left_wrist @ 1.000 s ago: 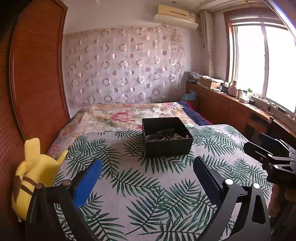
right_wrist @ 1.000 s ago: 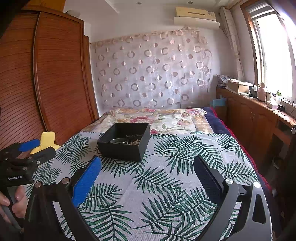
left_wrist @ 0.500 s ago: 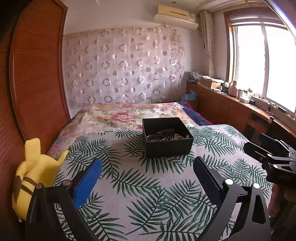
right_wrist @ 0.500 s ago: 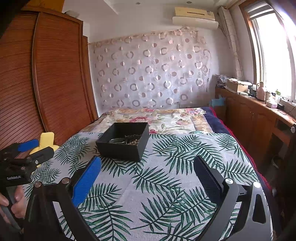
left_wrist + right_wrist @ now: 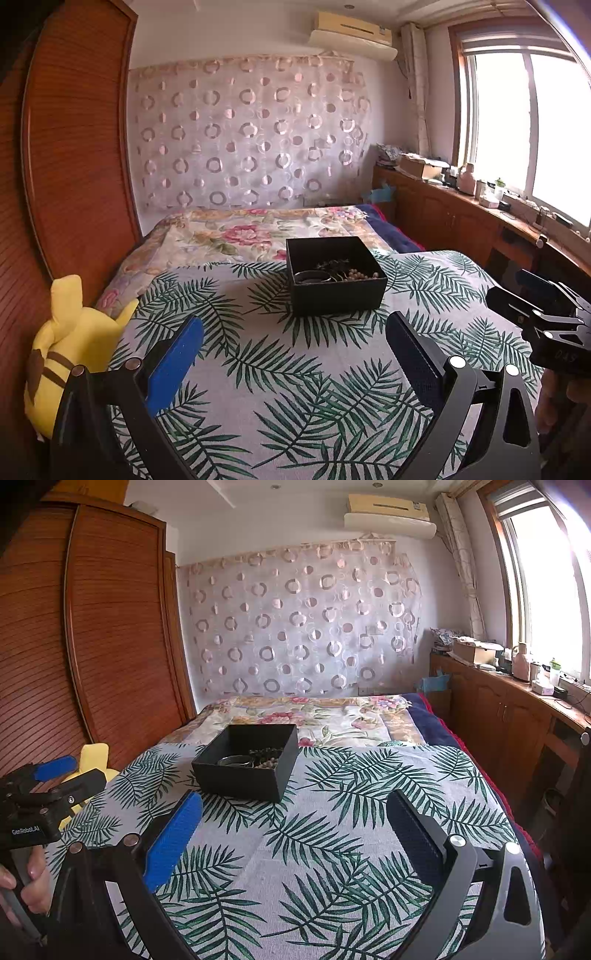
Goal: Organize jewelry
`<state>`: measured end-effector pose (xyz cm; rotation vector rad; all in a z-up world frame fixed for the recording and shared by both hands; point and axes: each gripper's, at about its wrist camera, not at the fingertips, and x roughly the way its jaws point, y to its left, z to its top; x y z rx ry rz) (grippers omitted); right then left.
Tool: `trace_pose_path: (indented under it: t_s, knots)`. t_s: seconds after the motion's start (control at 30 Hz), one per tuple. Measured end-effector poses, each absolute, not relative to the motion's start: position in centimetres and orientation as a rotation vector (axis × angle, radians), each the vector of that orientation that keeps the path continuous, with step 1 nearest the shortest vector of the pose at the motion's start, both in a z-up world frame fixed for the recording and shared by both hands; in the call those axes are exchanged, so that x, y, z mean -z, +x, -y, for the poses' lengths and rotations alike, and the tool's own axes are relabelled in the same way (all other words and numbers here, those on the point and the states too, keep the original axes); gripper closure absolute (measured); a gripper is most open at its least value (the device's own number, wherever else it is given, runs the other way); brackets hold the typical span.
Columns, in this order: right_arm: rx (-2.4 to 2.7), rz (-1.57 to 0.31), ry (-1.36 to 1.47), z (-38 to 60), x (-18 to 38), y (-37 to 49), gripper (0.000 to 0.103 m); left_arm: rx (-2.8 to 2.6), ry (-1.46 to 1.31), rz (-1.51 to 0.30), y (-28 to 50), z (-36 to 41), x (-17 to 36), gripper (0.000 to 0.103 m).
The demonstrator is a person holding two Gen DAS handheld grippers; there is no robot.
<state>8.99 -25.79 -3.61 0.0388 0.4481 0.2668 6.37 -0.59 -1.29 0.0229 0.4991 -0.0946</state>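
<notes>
Black box [image 5: 335, 275] sits on leaf-print cloth [image 5: 280, 369], at 12 o'clock from left gripper [image 5: 295, 354], well apart. Inside the box: bangle [image 5: 312, 276], beads [image 5: 360, 274], dark tangled jewelry [image 5: 332, 265]. Left gripper released, nothing held. Right gripper [image 5: 293, 832] released too, box at its 11 o'clock. Yellow plush [image 5: 70, 343] at 9 o'clock, by wardrobe [image 5: 74, 147]

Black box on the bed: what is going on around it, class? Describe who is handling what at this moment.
A person holds a two-finger gripper in each hand above a leaf-print bedspread. The left gripper and right gripper are both open and hold nothing. The open black box sits ahead of them, untouched, with a bangle, a pale bead strand and some darker pieces inside. A yellow plush toy lies at the bed's left edge.
</notes>
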Motion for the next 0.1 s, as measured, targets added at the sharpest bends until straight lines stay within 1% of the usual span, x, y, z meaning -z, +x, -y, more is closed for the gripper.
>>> trace_pose_path:
  t_s: [0.1]
  knots:
    - [-0.265, -0.447, 0.040, 25.82, 3.50, 9.06, 0.002, 0.097, 0.022, -0.498, 6.35, 0.54, 1.33, 0.008]
